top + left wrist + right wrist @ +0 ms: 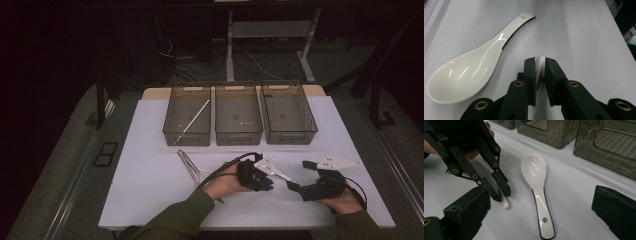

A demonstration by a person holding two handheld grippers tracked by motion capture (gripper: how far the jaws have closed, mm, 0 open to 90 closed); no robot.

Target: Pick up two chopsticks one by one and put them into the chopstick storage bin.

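My left gripper (540, 62) is shut on a thin white stick (539, 72) that runs between its pads, tip forward just above the white sheet. From the right gripper view, that left gripper (501, 195) comes in from the upper left, and the stick's end (506, 203) pokes out below its fingers. A white ceramic spoon (471, 67) with a dark-edged handle lies on the sheet right beside the stick. My right gripper (540, 190) stands open, its jaws wide apart on either side of the spoon (537, 185). In the high view the left gripper (267, 186) and right gripper (300, 175) sit close together at the front right.
Three dark see-through bins (187, 137) (238, 137) (290, 136) stand in a row at the back of the white sheet (150, 185). The left one holds another white stick (192, 121). Metal tongs (189, 162) lie left of my left hand.
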